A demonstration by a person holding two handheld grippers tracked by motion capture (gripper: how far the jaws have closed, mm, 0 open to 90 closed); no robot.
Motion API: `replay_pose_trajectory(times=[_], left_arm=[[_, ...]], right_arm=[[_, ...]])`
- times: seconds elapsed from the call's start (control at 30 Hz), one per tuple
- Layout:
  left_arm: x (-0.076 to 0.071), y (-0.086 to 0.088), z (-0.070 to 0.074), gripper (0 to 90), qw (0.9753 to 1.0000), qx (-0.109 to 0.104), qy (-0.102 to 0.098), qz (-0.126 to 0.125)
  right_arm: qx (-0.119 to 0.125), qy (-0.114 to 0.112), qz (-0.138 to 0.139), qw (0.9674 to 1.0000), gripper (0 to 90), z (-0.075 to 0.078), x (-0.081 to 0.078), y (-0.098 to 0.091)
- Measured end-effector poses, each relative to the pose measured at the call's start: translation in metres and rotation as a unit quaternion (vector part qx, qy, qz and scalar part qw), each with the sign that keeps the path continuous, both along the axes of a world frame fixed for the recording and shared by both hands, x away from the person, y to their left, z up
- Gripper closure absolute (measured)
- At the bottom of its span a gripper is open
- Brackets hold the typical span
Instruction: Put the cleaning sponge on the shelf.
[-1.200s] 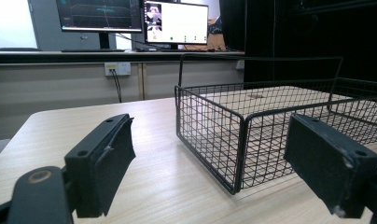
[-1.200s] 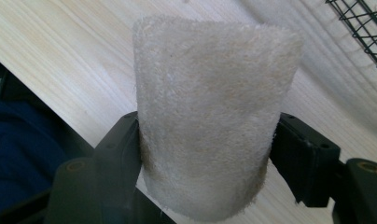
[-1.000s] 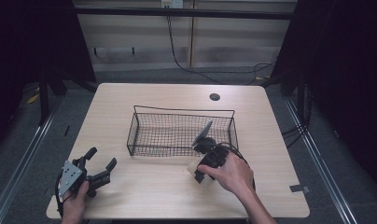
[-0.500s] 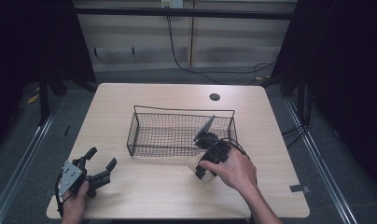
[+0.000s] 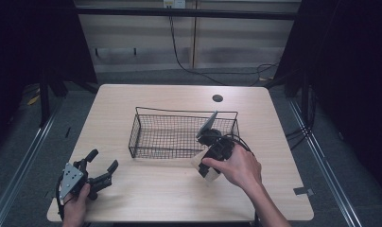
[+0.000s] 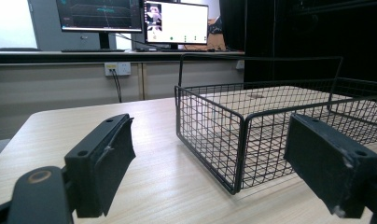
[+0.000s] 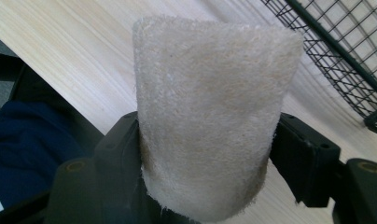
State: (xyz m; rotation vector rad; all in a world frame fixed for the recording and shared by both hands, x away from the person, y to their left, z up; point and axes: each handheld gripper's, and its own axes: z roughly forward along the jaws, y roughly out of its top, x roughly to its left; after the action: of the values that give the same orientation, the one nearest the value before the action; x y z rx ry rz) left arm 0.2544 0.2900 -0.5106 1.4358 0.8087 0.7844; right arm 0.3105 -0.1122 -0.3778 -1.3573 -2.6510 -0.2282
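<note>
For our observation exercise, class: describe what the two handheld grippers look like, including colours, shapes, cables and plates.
Both are black, each with two blocky jaws bearing flat dark pads with small screw holes. The left gripper carries a grey three-cornered plate on top. A black cable loops from the right gripper. The hands are bare; no sleeves show.

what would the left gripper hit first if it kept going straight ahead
Probably the near corner of the wire basket. It stands directly ahead between the open left gripper's jaws, with bare table before it, though depth is hard to judge.

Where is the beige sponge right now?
The beige sponge sits clamped in the right tool, just off the wire basket's near right corner in the high view.
</note>
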Motion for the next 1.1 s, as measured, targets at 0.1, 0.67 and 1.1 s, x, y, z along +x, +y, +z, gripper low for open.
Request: replay_pose_trajectory(times=[0.1,0.67,1.1], left_arm=[[0.000,0.000,0.000,15.5,1.0000,0.000,0.000,0.000],[0.000,0.000,0.000,15.5,1.0000,0.000,0.000,0.000],[0.000,0.000,0.000,15.5,1.0000,0.000,0.000,0.000]], right_arm=[[-0.002,0.000,0.003,1.0000,29.6,0.001,0.001,0.001],[0.006,-0.003,-0.025,0.9997,29.6,0.025,0.015,-0.006],[0.017,-0.005,-0.060,0.9980,29.6,0.042,0.036,-0.018]])
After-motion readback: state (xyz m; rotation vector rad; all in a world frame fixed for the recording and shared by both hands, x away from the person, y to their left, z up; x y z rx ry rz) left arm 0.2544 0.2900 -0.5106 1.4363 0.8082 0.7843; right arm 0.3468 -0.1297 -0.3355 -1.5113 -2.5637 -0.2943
